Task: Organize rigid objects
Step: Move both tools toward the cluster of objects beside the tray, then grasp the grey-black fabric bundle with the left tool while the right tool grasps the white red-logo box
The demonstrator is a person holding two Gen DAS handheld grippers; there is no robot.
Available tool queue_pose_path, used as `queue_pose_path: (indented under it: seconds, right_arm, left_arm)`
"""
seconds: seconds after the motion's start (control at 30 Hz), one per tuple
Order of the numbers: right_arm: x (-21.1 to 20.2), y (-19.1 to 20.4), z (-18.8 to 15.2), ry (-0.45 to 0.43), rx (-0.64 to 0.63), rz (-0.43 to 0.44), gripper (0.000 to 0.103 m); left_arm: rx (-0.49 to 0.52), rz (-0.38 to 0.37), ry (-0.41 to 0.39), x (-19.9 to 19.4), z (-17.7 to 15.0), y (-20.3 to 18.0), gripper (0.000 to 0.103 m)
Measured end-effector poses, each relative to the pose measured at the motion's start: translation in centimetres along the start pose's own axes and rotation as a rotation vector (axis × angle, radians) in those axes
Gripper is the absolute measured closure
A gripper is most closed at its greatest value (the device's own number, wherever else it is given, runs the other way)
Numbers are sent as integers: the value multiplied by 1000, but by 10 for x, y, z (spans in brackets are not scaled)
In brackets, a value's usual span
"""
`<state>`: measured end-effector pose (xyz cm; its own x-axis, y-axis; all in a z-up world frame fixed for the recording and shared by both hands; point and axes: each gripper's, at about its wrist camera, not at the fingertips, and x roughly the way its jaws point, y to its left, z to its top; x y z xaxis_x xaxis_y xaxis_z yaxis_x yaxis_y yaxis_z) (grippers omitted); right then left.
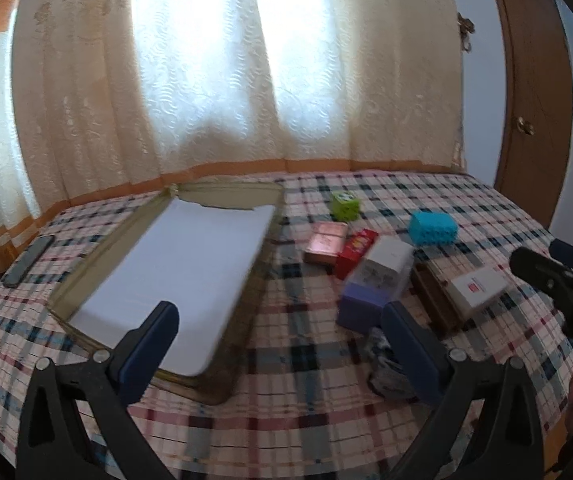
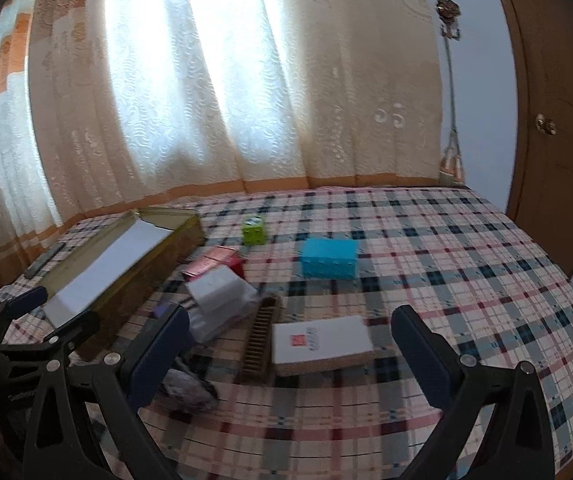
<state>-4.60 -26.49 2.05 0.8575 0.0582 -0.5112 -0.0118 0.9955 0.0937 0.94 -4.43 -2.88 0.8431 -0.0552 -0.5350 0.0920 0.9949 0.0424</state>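
Several boxes [image 2: 328, 258] litter a plaid-covered bed [image 2: 466, 264] beneath backlit curtains [image 2: 246, 80].

A bed [image 2: 426, 240] under a plaid cover carries an open tin box [image 1: 222, 196] on its left with a phone [image 1: 28, 260] beyond it. To the right lie a green cube [image 2: 253, 230], a blue box [image 2: 328, 258], pink [image 1: 325, 243], red [image 1: 356, 252] and white boxes [image 2: 320, 340], and a brown comb-like rack [image 2: 258, 340].
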Motion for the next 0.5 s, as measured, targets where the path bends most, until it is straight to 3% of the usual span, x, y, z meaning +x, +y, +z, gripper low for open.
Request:
queue_pose_path:
  seconds: [0.5]
  right_arm:
    - [15,-49,-24,46,68,-95,1]
  left_arm:
    - [45,-161,138,29,-14,-54,0]
